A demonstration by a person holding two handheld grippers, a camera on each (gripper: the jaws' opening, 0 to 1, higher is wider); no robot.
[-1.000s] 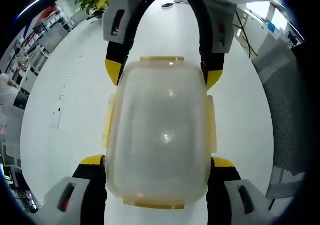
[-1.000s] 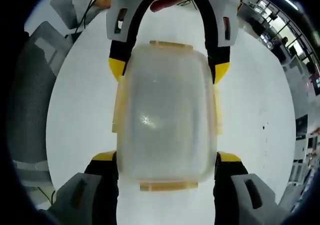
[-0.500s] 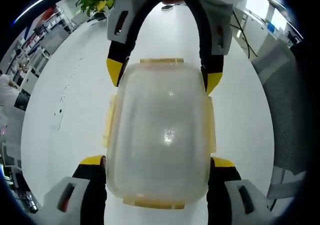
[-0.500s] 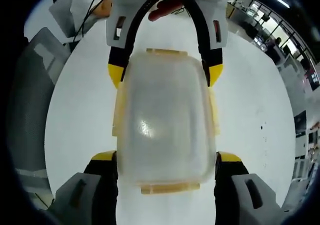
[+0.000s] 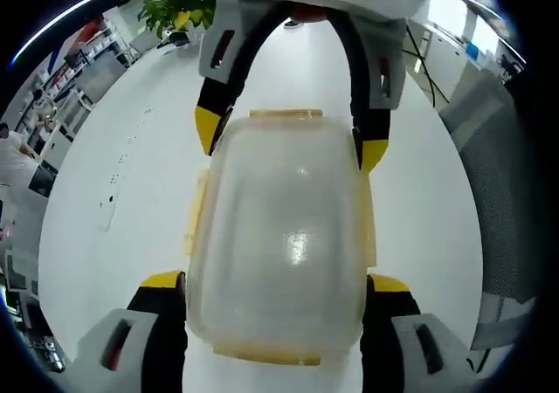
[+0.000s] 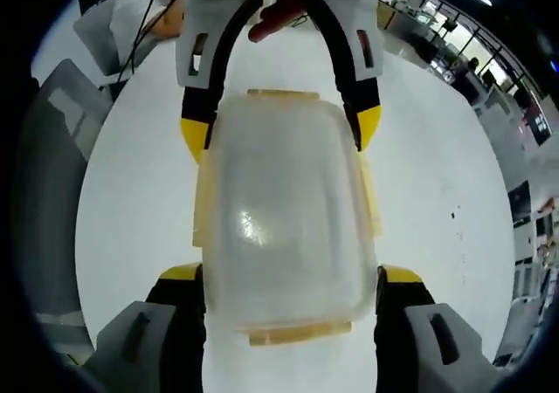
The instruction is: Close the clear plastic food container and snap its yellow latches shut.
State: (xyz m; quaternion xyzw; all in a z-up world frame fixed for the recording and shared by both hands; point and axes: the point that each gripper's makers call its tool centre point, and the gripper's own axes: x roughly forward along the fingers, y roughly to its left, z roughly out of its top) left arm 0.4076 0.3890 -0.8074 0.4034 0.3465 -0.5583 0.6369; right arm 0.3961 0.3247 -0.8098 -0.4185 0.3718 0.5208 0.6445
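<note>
Clear plastic food container (image 5: 284, 236) sits on the white table (image 5: 113, 236), lid on top, between the two hand-held grippers, which face each other across it. Long axis of the container runs from one gripper toward the other.

Left gripper (image 5: 275, 284): jaws spread wide, one yellow-tipped jaw on each long side of the near end, close against the walls; whether they press or merely flank, cannot tell. Right gripper (image 6: 284, 279): same posture at the opposite end; also seen in the left gripper view as the arched pair straddling the far end.

Yellow latches (image 5: 194, 214) visible on all four sides: side latches lie along the long walls, end latches (image 6: 297, 330) at the short edges just ahead of each camera. Whether any are snapped, cannot tell.

Judgement: both hands equally near; each gripper is nearest the end latch right in front of it
</note>
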